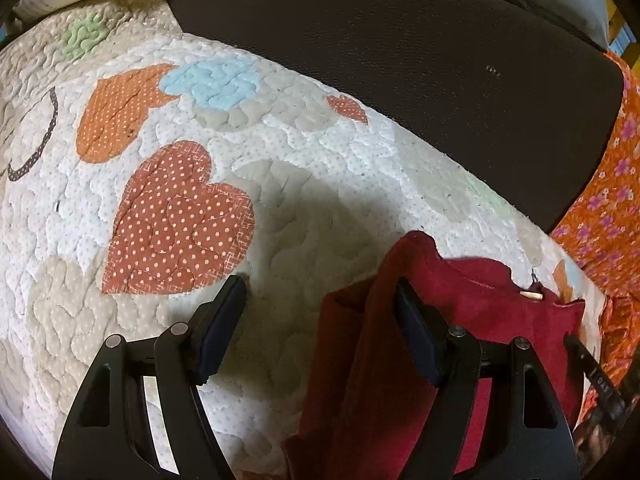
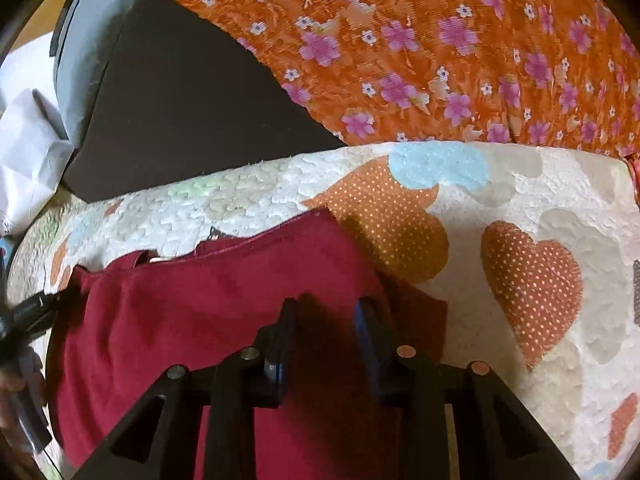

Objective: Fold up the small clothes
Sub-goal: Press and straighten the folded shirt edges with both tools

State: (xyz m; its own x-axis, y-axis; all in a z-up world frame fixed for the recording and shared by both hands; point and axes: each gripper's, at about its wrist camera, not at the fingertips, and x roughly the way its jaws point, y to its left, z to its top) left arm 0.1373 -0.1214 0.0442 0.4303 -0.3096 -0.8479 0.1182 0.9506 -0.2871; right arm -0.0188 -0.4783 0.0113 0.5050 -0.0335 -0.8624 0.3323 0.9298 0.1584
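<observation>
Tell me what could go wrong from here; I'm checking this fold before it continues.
1. The left gripper is open, with only one finger against the red garment; closing now may catch a single bunched layer.
2. The right gripper hovers open over the cloth middle, so it might pinch the heart quilt beneath.
3. The orange floral fabric lies close; a wide swing could snag it.

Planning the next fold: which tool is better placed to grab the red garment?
Probably the right tool: it hangs open directly over the red garment. The left tool, also open, mostly straddles bare quilt at the garment's edge.
</observation>
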